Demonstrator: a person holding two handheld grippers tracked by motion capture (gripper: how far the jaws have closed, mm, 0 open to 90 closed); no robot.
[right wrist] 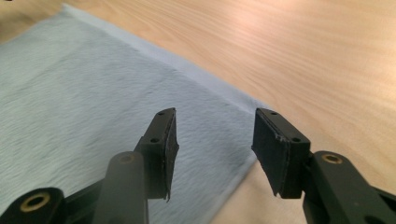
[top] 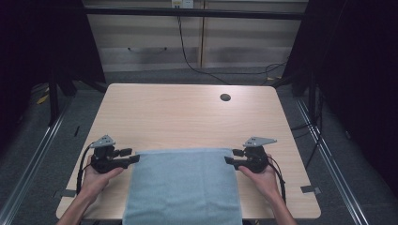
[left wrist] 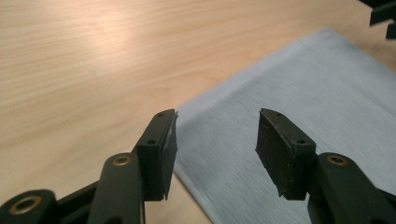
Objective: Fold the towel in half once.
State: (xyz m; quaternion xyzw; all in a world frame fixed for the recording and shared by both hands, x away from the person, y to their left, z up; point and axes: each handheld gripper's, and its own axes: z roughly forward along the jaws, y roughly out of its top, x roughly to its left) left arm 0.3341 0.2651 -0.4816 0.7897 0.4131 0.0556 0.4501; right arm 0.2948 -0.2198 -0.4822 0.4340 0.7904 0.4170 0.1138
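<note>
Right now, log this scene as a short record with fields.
surface: wooden table
item: light blue towel, flat, hanging over the near edge
left gripper: open, at the towel's far left corner
right gripper: open, at the far right corner
held: nothing
other: round hole in the tabletop

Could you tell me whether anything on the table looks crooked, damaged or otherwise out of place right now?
Nothing stands out. The blue towel lies flat and square on the table, its near edge hanging over the front. The left gripper and right gripper sit open at its far corners, holding nothing.
</note>
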